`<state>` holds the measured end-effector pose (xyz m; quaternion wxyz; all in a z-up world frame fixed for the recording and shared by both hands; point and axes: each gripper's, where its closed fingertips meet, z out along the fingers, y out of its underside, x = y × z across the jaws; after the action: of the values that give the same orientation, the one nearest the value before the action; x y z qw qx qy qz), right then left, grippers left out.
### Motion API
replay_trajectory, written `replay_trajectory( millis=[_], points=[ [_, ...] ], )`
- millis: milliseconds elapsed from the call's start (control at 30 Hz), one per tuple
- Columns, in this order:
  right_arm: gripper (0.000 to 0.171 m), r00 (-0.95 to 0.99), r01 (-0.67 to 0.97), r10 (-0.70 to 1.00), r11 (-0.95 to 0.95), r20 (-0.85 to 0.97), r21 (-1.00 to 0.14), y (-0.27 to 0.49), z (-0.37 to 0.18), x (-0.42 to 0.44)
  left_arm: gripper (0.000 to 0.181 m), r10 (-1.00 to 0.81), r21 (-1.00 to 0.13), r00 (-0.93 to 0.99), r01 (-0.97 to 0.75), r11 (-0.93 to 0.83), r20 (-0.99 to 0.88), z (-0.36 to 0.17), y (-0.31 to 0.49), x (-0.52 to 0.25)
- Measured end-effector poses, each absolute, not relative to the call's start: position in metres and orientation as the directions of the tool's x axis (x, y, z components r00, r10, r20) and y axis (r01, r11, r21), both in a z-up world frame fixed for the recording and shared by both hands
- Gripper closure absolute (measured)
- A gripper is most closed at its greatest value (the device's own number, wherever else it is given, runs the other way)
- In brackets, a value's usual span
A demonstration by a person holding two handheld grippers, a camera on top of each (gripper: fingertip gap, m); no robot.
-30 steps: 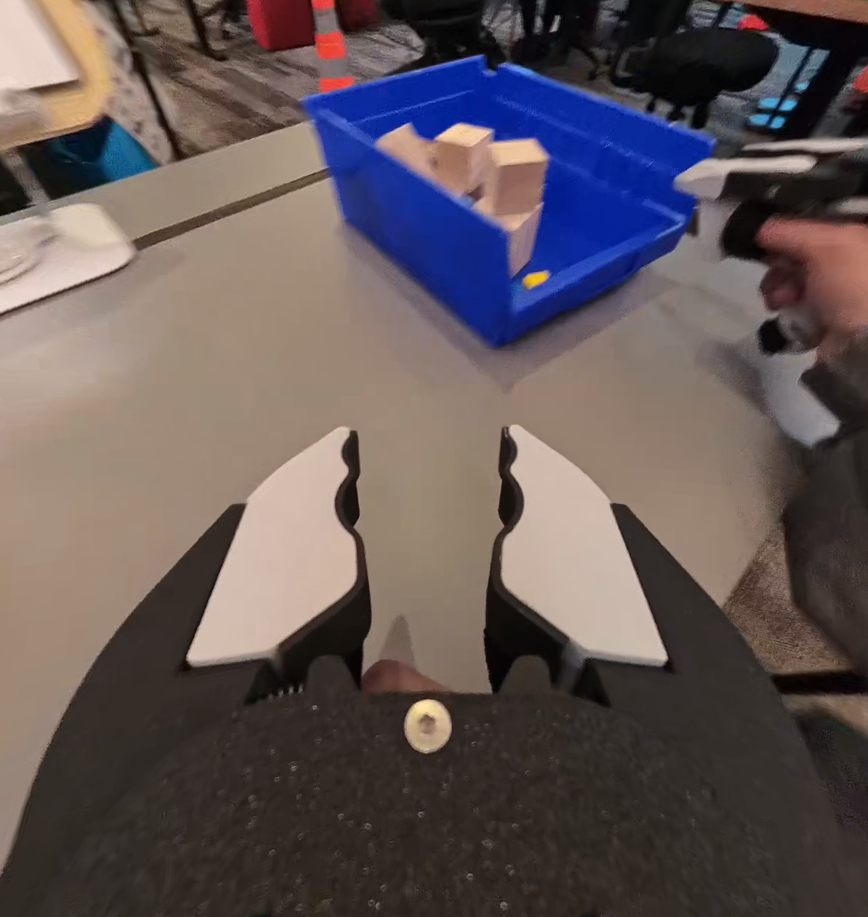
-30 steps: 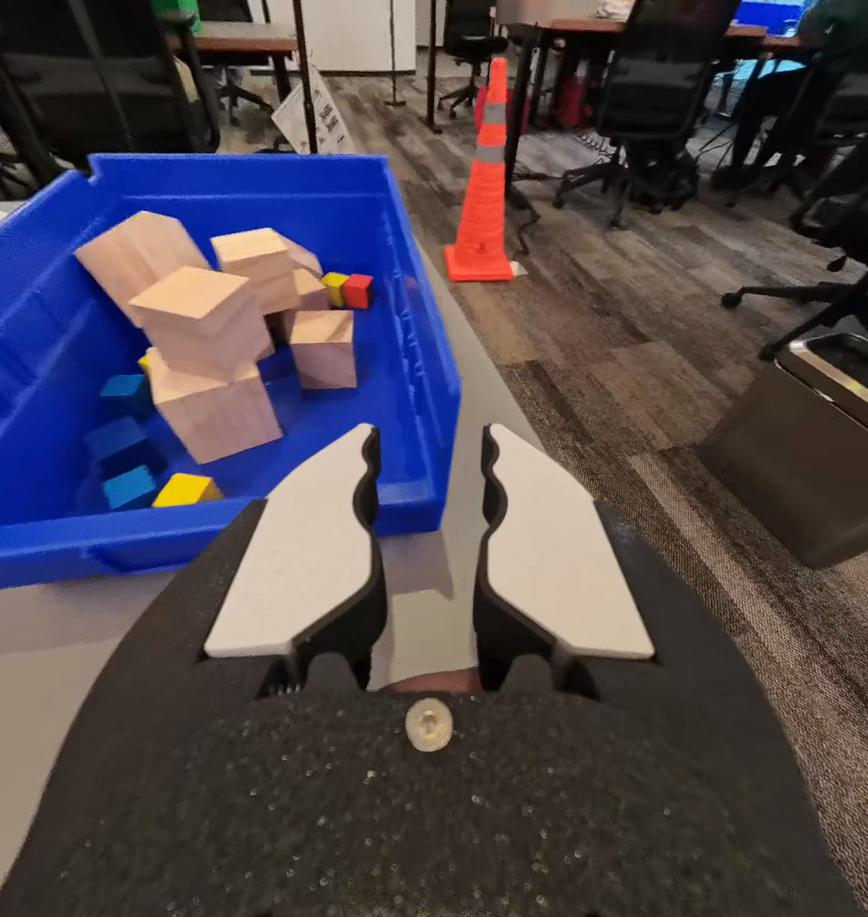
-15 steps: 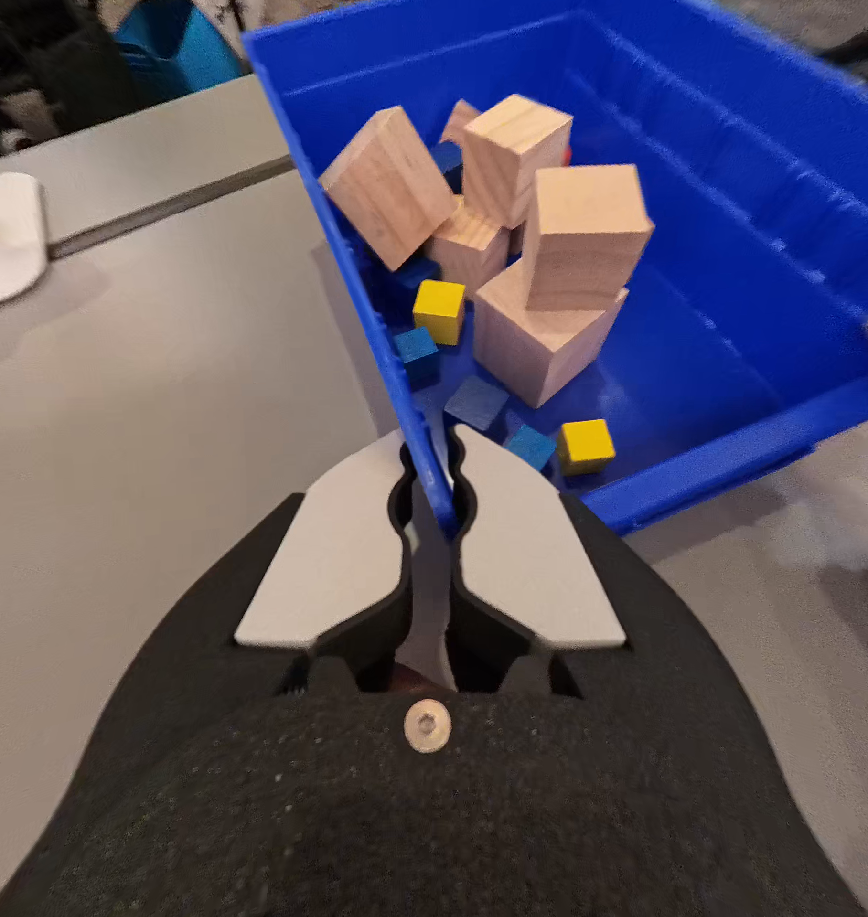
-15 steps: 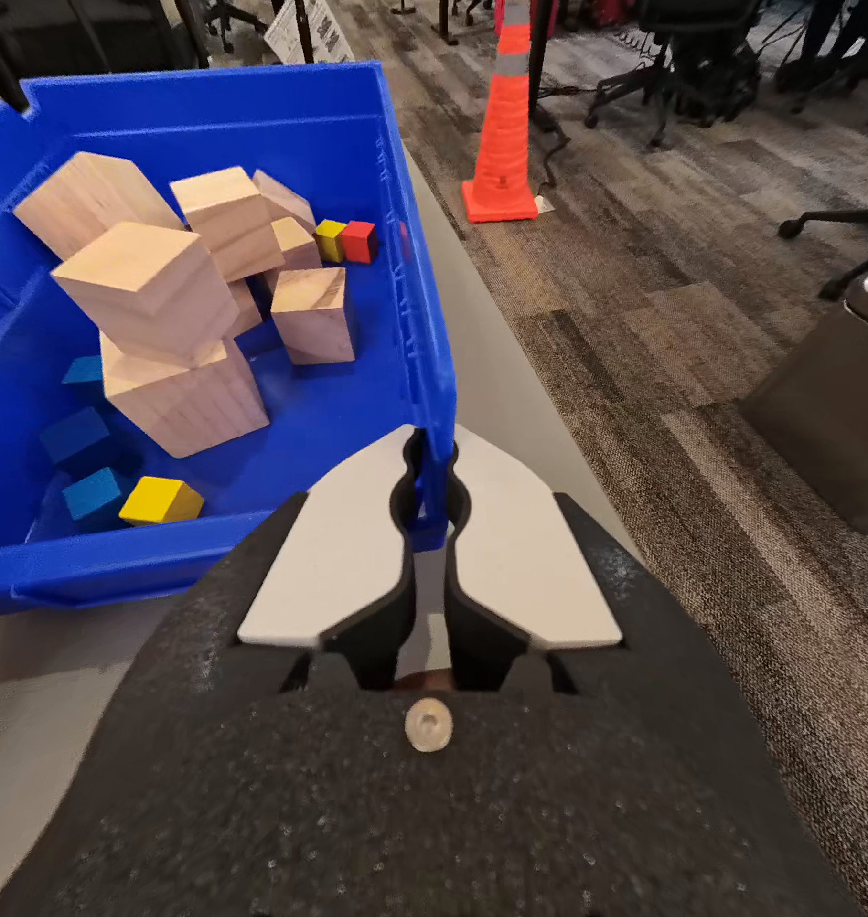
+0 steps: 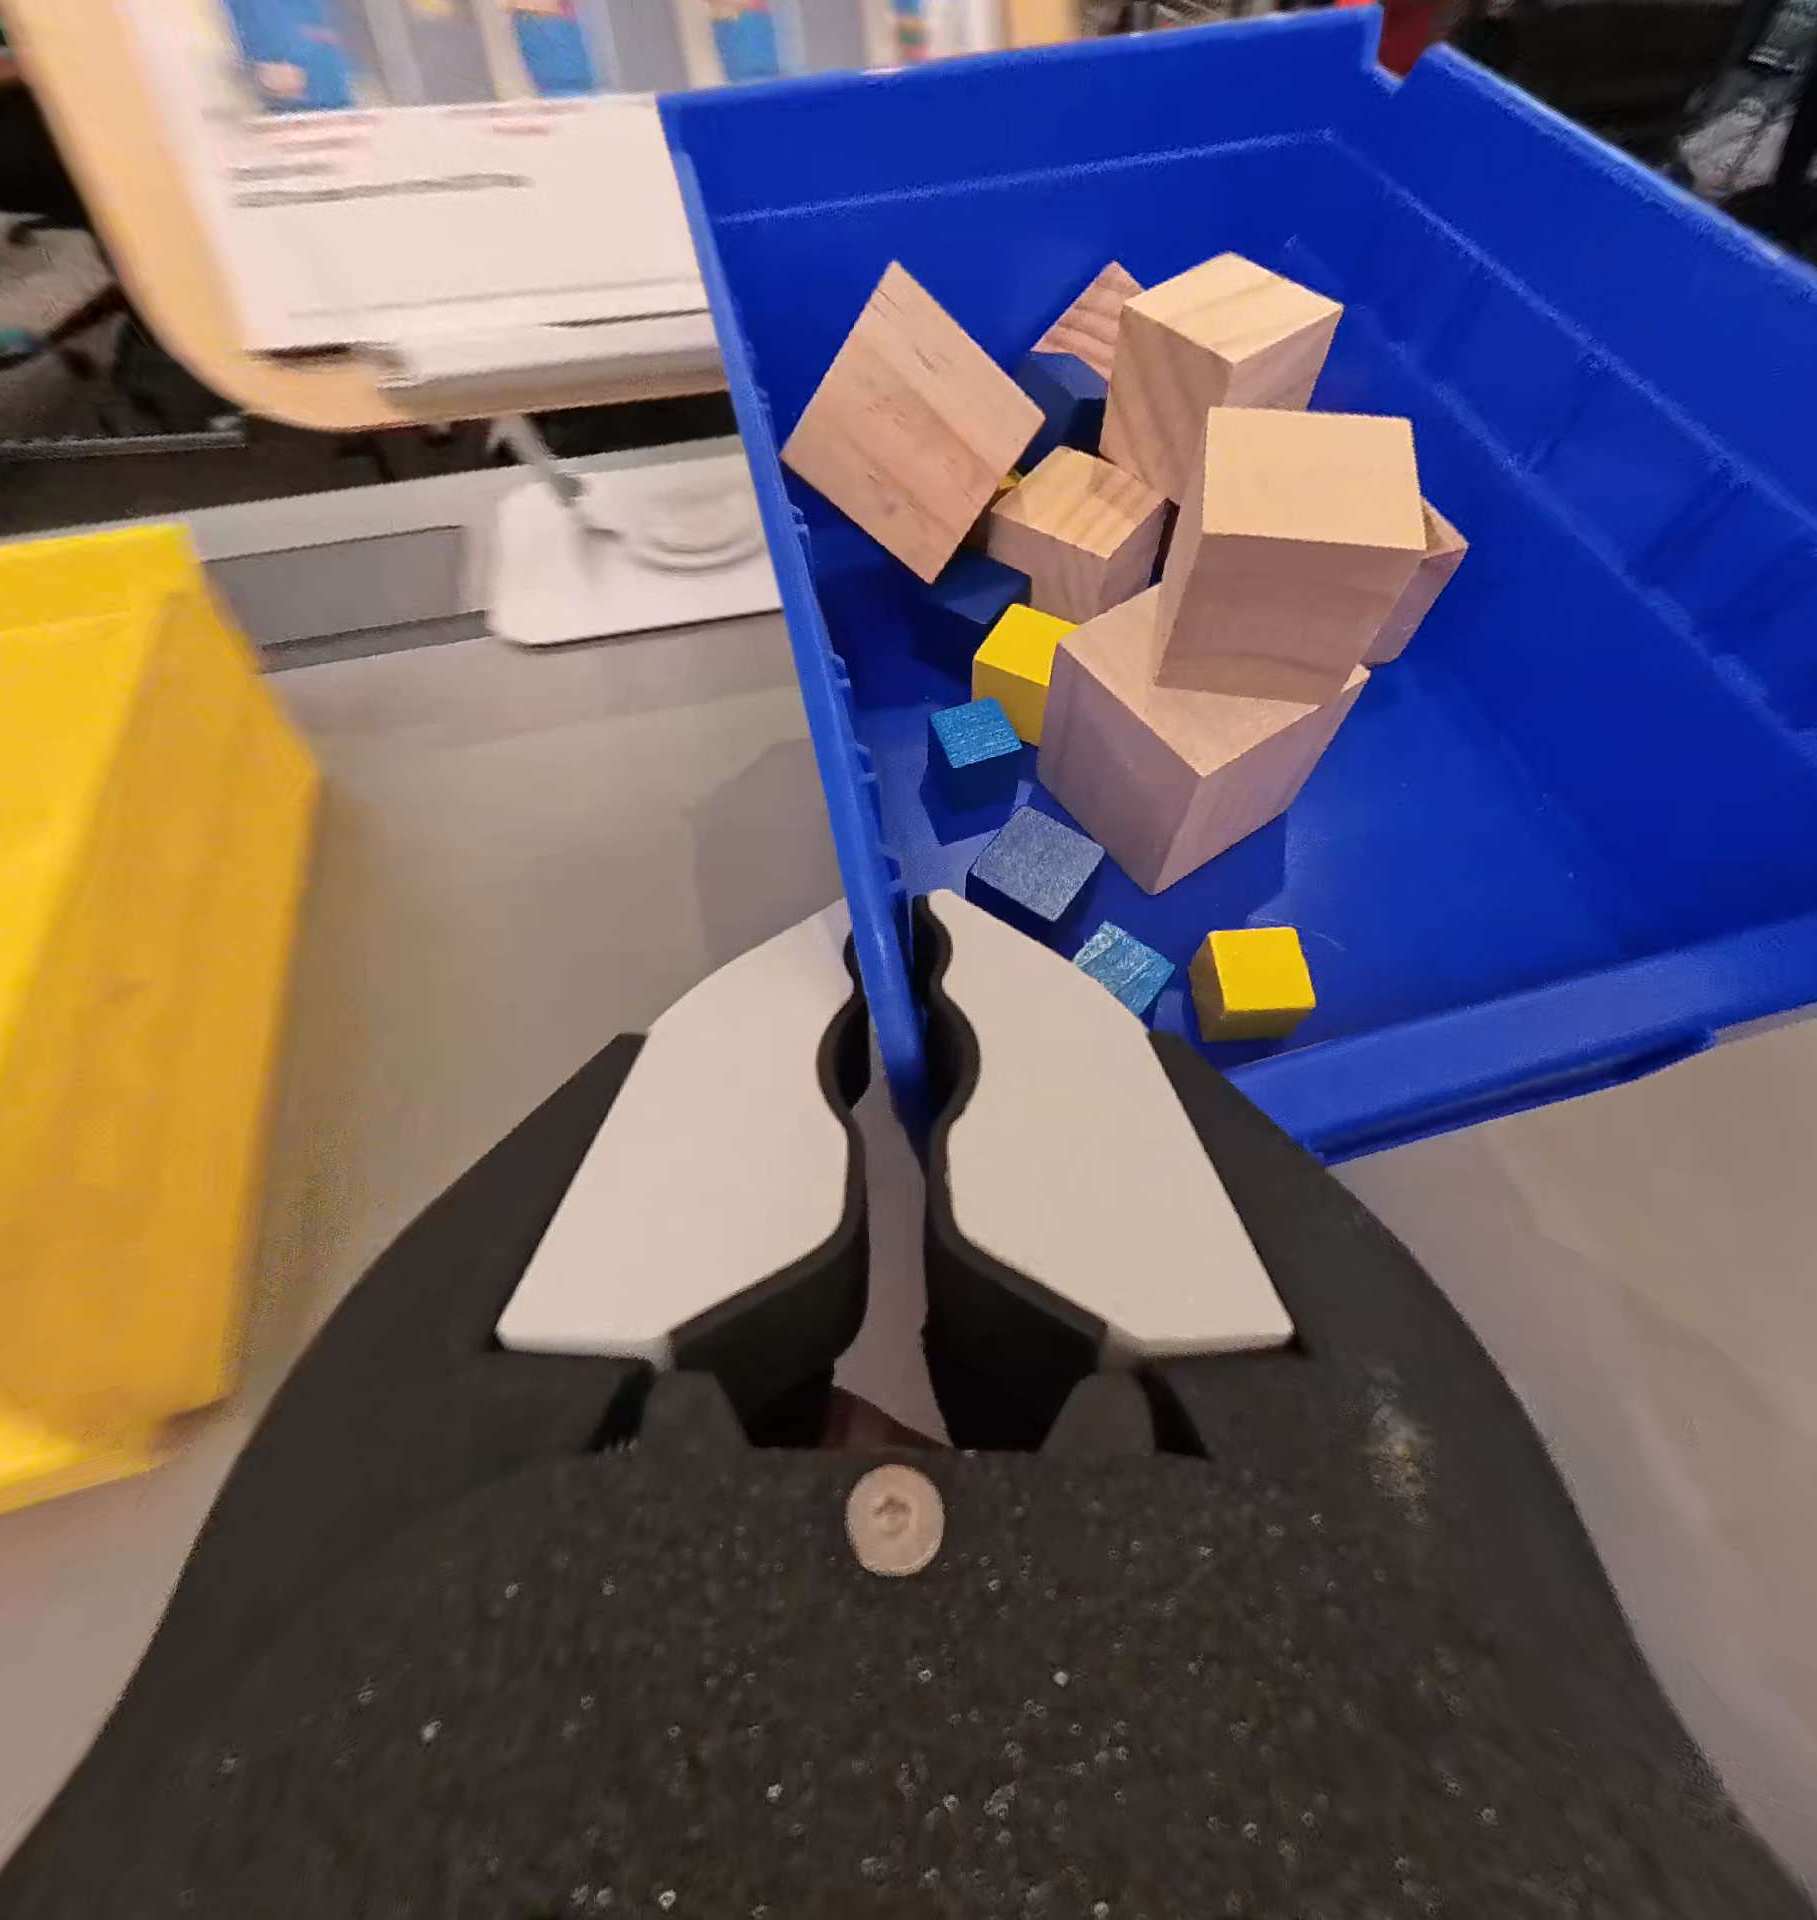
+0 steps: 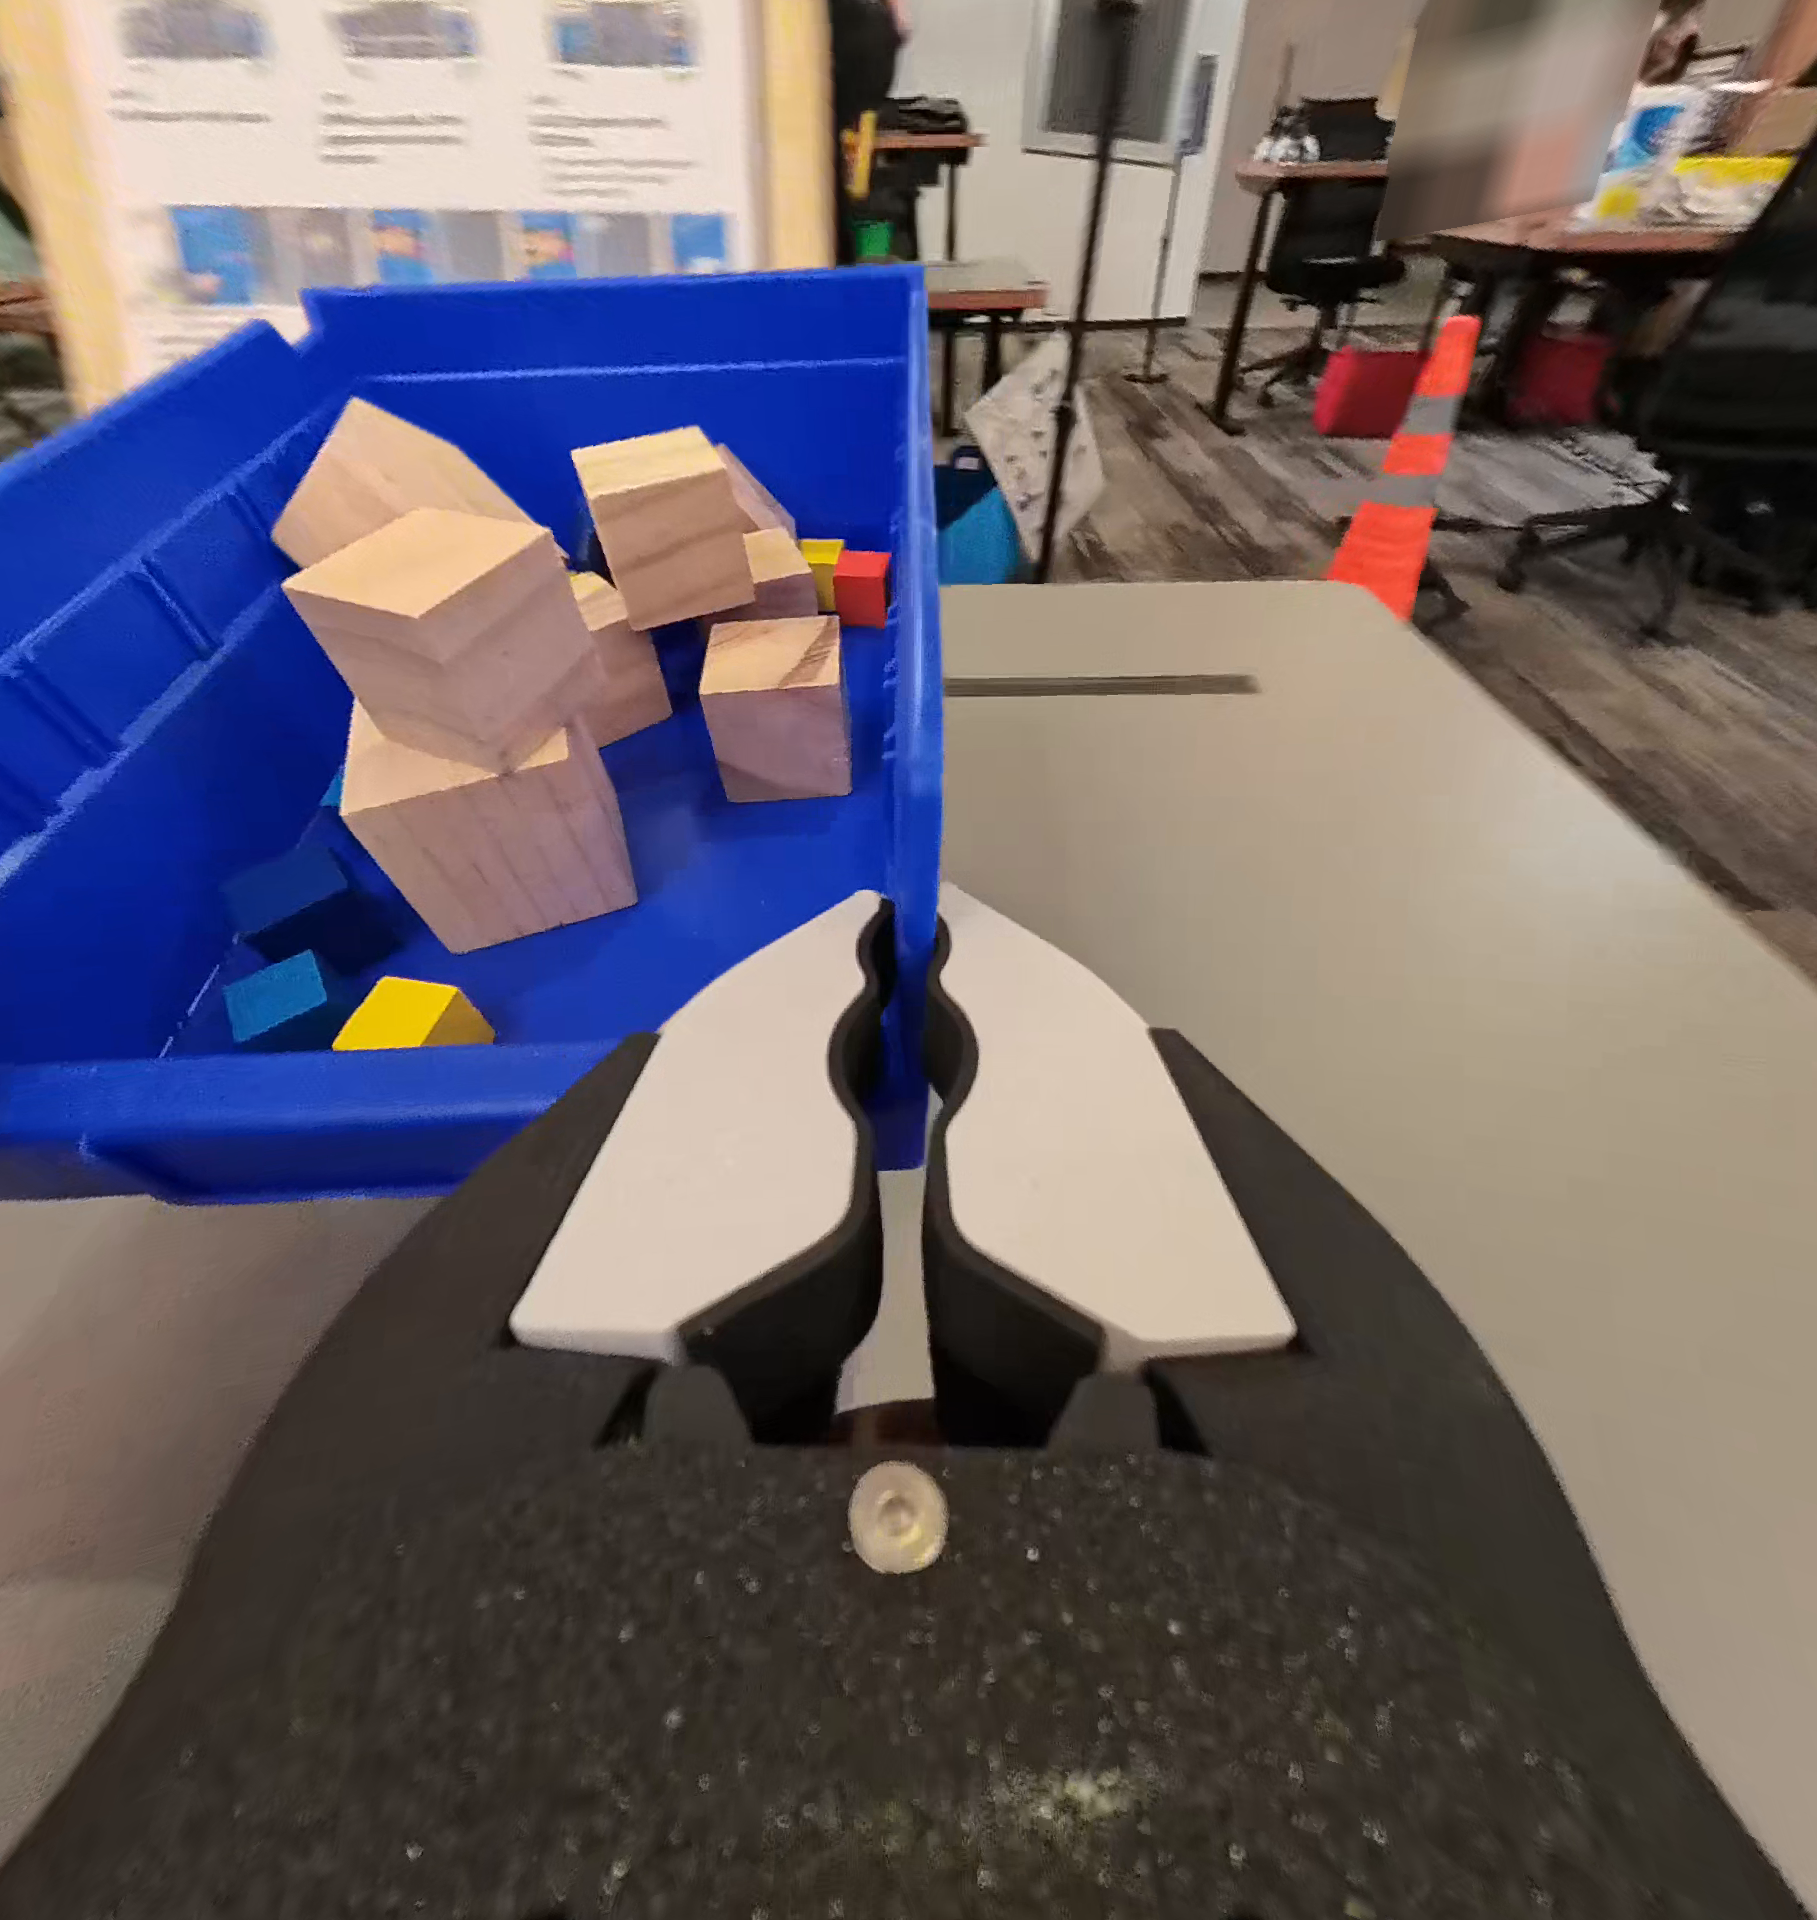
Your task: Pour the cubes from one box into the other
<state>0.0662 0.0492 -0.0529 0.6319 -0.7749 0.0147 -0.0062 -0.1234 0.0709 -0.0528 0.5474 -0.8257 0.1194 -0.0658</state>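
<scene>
Grey desk (image 6: 1299, 883) in an office, chairs and an orange cone (image 6: 1403, 488) behind. Left tool (image 5: 888, 935) clamped on the left side wall of the blue plastic bin (image 5: 1610, 416), right tool (image 6: 909, 914) clamped on its right wall (image 6: 914, 623); both nearly closed on the rim. Pale wooden cubes (image 5: 1288, 551) and small coloured ones sit inside. Only the left view shows the yellow plastic box (image 5: 83, 935), beside the bin. Half a second ago that box was out of frame; the bin now looks raised.
</scene>
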Motion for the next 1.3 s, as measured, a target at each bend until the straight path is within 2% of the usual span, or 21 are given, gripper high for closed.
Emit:
replay_trajectory(
  millis=[133,200,367,500,533,567,600,700,800,933,1033,1100,1167,1200,1267,1300],
  points=[
    [0.170,0.994,-0.097,0.019,-0.271,-0.106,-0.958,0.055,-0.080,-0.020,0.178,-0.189,-0.916,0.980,-0.129,-0.381,-0.060,-0.054,0.072,-0.208],
    [0.170,0.995,-0.082,0.030,-0.310,-0.096,-0.947,0.057,-0.098,-0.047,0.178,-0.157,-0.906,0.986,-0.111,-0.409,-0.050,-0.064,0.076,-0.235],
    [0.169,0.995,-0.016,0.082,-0.404,-0.053,-0.915,0.063,-0.128,-0.071,0.178,-0.156,-0.880,0.988,-0.077,-0.469,-0.003,-0.117,0.081,-0.261],
    [0.167,0.990,0.009,0.132,-0.410,-0.050,-0.912,0.061,-0.132,-0.072,0.173,-0.206,-0.893,0.978,-0.105,-0.438,-0.013,-0.120,0.077,-0.261],
    [0.164,0.986,0.018,0.158,-0.412,-0.052,-0.911,0.058,-0.130,-0.072,0.159,-0.241,-0.894,0.971,-0.112,-0.433,-0.005,-0.116,0.071,-0.256],
    [0.154,0.986,0.023,0.161,-0.389,-0.043,-0.921,0.054,-0.124,-0.067,0.137,-0.289,-0.899,0.957,-0.103,-0.426,0.028,-0.109,0.061,-0.250],
    [0.151,0.984,0.032,0.177,-0.346,-0.032,-0.938,0.048,-0.113,-0.063,0.127,-0.329,-0.901,0.942,-0.084,-0.425,0.068,-0.100,0.048,-0.246],
    [0.149,0.961,0.087,0.276,-0.222,0.023,-0.971,0.026,-0.082,-0.065,0.124,-0.375,-0.899,0.908,0.006,-0.437,0.188,-0.076,0.010,-0.261],
    [0.149,0.893,0.146,0.450,-0.230,0.028,-0.962,0.001,-0.079,-0.088,0.125,-0.223,-0.886,0.956,0.067,-0.460,0.188,-0.075,0.001,-0.340],
    [0.149,0.824,0.098,0.563,-0.260,-0.068,-0.961,-0.016,-0.077,-0.129,0.120,0.070,-0.881,0.995,0.098,-0.462,0.074,-0.085,0.019,-0.472],
    [0.149,0.783,0.199,0.622,-0.235,0.010,-0.951,-0.027,-0.088,-0.173,0.115,0.157,-0.841,0.986,0.131,-0.525,0.056,-0.113,0.048,-0.525],
    [0.148,0.752,0.265,0.657,-0.223,0.056,-0.938,-0.038,-0.099,-0.203,0.110,0.136,-0.813,0.987,0.147,-0.563,0.085,-0.132,0.069,-0.533],
    [0.148,0.729,0.314,0.678,-0.210,0.093,-0.926,-0.046,-0.107,-0.227,0.120,0.080,-0.819,0.994,0.112,-0.563,0.080,-0.140,0.087,-0.532],
    [0.148,0.720,0.337,0.685,-0.202,0.113,-0.920,-0.047,-0.110,-0.236,0.132,0.039,-0.832,0.995,0.099,-0.546,0.093,-0.139,0.094,-0.528],
    [0.146,0.710,0.367,0.691,-0.201,0.134,-0.908,-0.045,-0.114,-0.250,0.173,-0.020,-0.845,0.994,0.081,-0.529,0.108,-0.137,0.101,-0.518],
    [0.145,0.713,0.368,0.690,-0.216,0.125,-0.904,-0.042,-0.117,-0.256,0.176,-0.026,-0.849,0.995,0.070,-0.525,0.098,-0.136,0.102,-0.515]
  ],
)
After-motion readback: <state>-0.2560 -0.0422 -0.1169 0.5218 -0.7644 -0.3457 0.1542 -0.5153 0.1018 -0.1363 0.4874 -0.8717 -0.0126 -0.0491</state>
